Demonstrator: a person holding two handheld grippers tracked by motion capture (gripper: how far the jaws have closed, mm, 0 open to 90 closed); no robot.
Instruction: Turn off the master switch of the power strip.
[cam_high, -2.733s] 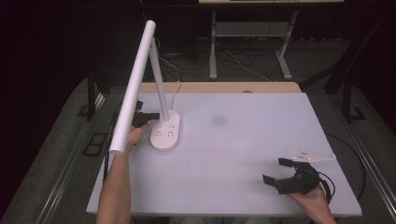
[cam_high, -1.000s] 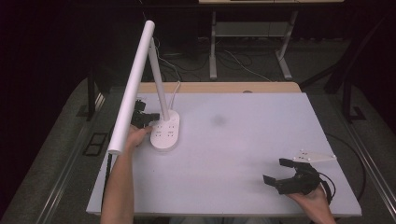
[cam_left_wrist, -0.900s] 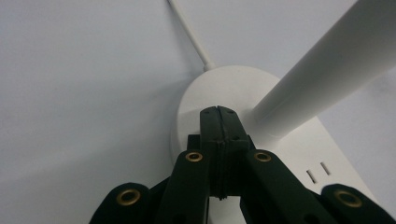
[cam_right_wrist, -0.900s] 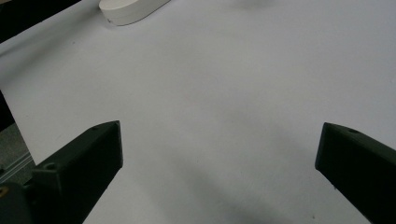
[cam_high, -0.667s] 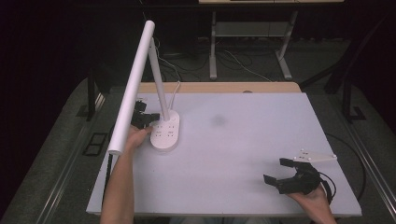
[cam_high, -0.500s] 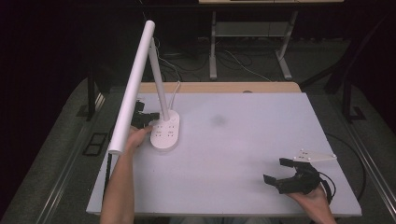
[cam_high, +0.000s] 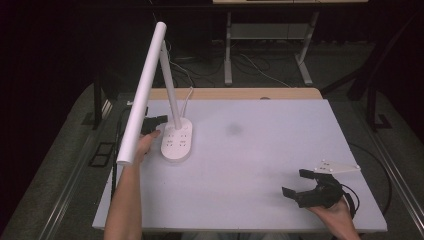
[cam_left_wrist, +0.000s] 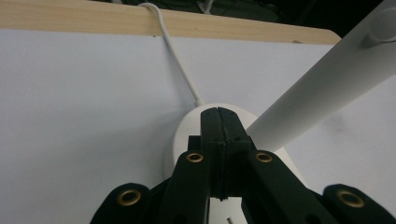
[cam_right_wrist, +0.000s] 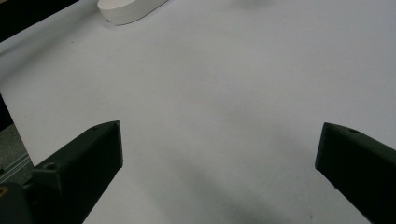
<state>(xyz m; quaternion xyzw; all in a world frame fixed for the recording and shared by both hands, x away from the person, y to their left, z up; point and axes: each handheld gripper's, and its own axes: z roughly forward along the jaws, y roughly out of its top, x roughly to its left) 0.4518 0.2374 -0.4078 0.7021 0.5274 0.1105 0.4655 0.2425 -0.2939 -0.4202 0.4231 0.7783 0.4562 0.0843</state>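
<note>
White lamp base (cam_high: 177, 142), left gripper (cam_high: 154, 123) beside

A white table (cam_high: 250, 165) with a pale wooden strip along its far edge carries very little. A white desk lamp's oval base (cam_high: 177, 140) sits on it, just beside the tips of the left gripper (cam_high: 159, 120) and well apart from the right gripper (cam_high: 306, 185), which rests low at the table's near corner. The lamp's white cord (cam_left_wrist: 180, 65) runs from the base over the wooden edge, beyond the left gripper. A faint grey smudge (cam_high: 233, 129) marks the top past the base.
</note>
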